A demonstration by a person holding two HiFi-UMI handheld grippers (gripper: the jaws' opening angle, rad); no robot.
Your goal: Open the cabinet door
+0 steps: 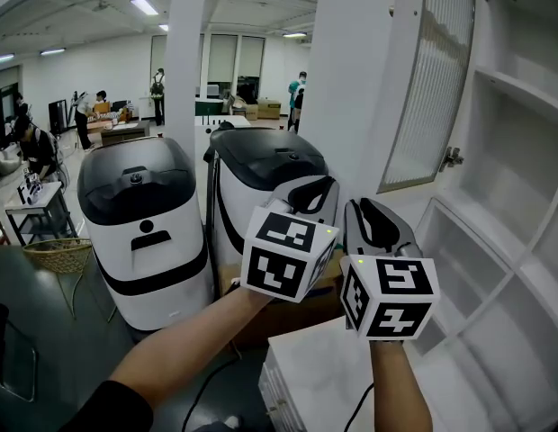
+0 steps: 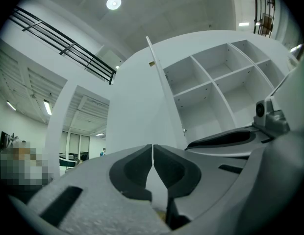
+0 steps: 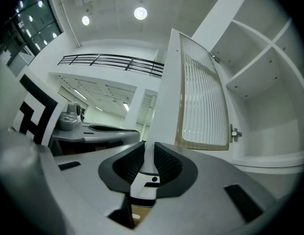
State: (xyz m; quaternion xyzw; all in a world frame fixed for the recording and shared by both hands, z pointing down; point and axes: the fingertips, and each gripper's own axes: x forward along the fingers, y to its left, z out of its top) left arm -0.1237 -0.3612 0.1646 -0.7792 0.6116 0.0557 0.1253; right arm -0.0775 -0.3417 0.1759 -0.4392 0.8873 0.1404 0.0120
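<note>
Above both grippers, the cabinet door stands open, untouched; the left gripper is pinched together and empty, the right gripper barely parted.

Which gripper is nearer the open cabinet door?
Right. The right gripper sits close under the lower edge of the cabinet door; the left gripper is beside it, farther left of the door.
</note>
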